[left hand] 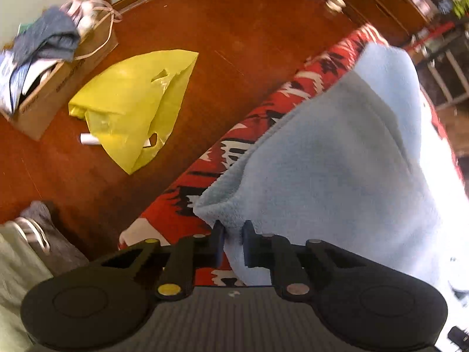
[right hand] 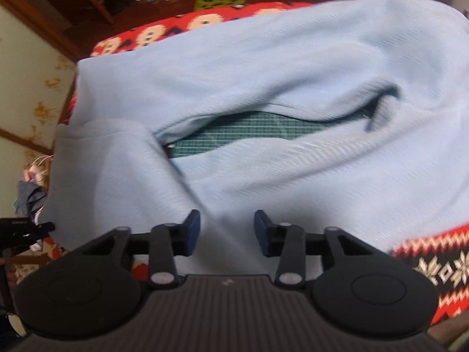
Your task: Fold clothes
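1. A large pale blue fleece garment (right hand: 263,88) is spread over a red patterned blanket (left hand: 205,176) and fills most of both views; it is the piece being folded.
2. The step in hand is judged to be the taking hold of the garment's near edge for a fold. The next move seems to call for the right side to be gripped too, then both held points lifted and carried across together.
3. The left gripper (left hand: 233,242) is seen clamped on the near edge of the fleece, its jaws nearly together with cloth pinched between them.
4. The right gripper (right hand: 227,231) is seen with its jaws apart; fleece lies between them, but the pads are not shown pressing on it.
5. Only the right view shows a green gridded mat (right hand: 249,135) through an opening in the garment.
6. Only the left view shows the brown floor (left hand: 234,29), a yellow plastic bag (left hand: 132,96) and a cardboard box of clothes (left hand: 49,88), well apart from the blanket.
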`<state>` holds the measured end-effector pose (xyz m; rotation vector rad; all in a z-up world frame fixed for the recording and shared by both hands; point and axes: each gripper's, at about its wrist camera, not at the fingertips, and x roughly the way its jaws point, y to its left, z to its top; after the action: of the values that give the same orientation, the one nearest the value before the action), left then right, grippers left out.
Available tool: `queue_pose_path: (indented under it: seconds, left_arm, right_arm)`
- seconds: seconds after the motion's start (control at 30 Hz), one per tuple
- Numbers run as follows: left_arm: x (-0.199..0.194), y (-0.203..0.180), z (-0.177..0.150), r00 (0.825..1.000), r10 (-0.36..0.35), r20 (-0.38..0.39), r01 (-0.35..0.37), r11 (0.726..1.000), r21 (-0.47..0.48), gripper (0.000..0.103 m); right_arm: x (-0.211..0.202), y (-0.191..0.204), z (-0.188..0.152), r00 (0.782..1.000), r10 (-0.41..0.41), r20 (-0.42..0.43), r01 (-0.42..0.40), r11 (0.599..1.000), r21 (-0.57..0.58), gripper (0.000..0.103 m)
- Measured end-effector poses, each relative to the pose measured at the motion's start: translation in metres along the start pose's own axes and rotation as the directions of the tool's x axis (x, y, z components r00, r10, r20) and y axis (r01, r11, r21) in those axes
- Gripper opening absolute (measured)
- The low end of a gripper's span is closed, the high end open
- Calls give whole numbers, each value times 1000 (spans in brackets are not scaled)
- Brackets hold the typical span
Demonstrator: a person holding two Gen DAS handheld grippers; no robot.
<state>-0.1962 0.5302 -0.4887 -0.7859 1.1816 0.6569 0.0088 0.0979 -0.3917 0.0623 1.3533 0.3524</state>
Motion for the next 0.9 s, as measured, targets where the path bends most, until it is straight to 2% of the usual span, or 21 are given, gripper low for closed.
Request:
queue_pose_path:
  seconds: [0.23, 0.33, 0.4, 0.47, 0.6, 0.67, 0.77, 0.9]
  left_arm:
    - [-17, 3, 2, 998, 65, 27, -67, 995, 72, 8]
    - [-22, -6, 0, 997, 66, 34, -69, 994, 87, 11]
    - [-27, -16, -2, 995, 82, 50, -87, 991, 104, 23]
    - [-34, -28, -9, 992, 97, 77, -105, 988, 113, 43]
    - [-50, -53, -31, 987, 114, 117, -124, 989, 86, 43]
    - [-55, -71, -45, 987, 99, 127, -111, 990, 89, 43]
    - [-56, -105, -67, 988, 37, 152, -59, 988, 140, 43]
    - [-44, -154, -96, 983, -58, 171, 7, 959, 282, 44]
  right_arm:
    - [-24, -58, -14, 995, -69, 79, 55, 985, 163, 31]
    - [-43, -102, -25, 978, -155, 139, 113, 956, 270, 31]
    - [-56, -138, -32, 963, -213, 167, 144, 925, 351, 31]
    - [-67, -177, -39, 946, -267, 182, 172, 893, 416, 32]
    - [-81, -259, -53, 916, -356, 187, 214, 825, 523, 32]
    - [-88, -300, -61, 907, -377, 190, 211, 795, 568, 35]
    - [-91, -347, -69, 901, -386, 198, 204, 780, 592, 37]
    - [-92, -385, -81, 892, -385, 236, 168, 768, 618, 37]
